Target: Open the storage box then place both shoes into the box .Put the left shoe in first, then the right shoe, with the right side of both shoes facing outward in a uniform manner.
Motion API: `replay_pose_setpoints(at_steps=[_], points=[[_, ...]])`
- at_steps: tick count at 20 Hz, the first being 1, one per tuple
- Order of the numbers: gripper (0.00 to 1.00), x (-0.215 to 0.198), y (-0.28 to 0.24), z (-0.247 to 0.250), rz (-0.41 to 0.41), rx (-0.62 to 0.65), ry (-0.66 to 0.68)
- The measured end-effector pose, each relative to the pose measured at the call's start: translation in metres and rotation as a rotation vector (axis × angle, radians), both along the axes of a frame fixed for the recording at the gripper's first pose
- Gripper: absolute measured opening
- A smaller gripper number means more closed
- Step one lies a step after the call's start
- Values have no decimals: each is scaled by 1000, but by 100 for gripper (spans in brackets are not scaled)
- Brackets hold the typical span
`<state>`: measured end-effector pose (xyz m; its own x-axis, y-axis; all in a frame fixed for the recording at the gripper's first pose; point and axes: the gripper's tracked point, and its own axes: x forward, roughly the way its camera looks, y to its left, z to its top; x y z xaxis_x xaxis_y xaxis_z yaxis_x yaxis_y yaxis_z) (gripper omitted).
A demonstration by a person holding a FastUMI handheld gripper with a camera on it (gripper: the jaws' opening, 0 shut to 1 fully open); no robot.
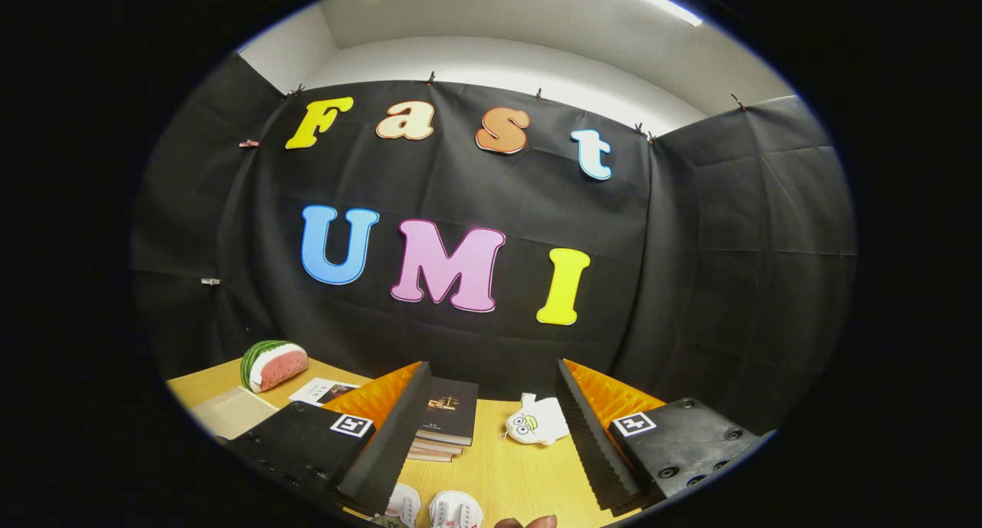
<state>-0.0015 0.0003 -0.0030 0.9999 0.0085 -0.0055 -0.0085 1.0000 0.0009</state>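
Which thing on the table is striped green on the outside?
The watermelon slice toy, beyond the open gripper, at the table's far edge. It has a green rind and pink flesh; the stack of books is dark, the plush toy white.

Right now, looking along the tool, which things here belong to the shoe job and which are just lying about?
For the job:
- two white shoes, side by side between the open tool fingers

Lying about:
- watermelon slice
- stack of books
- white plush toy
- booklet
- flat beige item
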Motion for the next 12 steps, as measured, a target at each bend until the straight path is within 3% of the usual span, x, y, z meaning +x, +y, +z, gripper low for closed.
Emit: replay_pose_setpoints(at_steps=[6, 12], points=[[97, 0, 9, -3, 33, 5, 14], [97, 1, 43, -12, 172, 83, 66]])
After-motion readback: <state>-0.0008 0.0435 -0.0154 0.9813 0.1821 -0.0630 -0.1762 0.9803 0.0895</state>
